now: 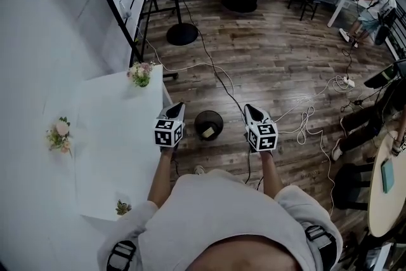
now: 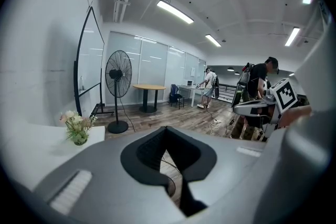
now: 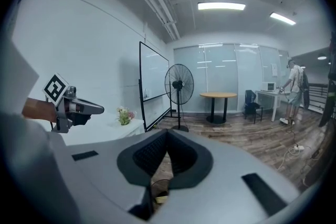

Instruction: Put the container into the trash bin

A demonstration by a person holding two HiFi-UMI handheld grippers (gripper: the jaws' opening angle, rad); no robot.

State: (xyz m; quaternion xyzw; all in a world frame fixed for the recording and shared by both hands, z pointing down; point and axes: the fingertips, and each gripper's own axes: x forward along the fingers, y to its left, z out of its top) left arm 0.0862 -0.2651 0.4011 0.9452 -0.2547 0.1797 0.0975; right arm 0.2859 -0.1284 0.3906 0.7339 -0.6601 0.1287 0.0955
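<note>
Container (image 1: pixel 208 132) in trash bin (image 1: pixel 196 123), between left gripper (image 1: pixel 179 106) and right gripper (image 1: pixel 249 109)

The left gripper (image 2: pixel 167 130) is seen with its jaws closed together – nothing is held between them. At the far corner of the white table (image 2: pixel 31 140), a pot of flowers (image 2: pixel 76 126) is set upright. Beyond, a standing fan (image 2: pixel 118 81) and a round wooden table (image 2: pixel 149 87) are seen; the right gripper (image 2: pixel 257 107) is held at the right.

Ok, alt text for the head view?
The left gripper and right gripper hang shut, empty, either side of a black trash bin on the wood floor; a pale container lies inside. A white table stands at left.
</note>
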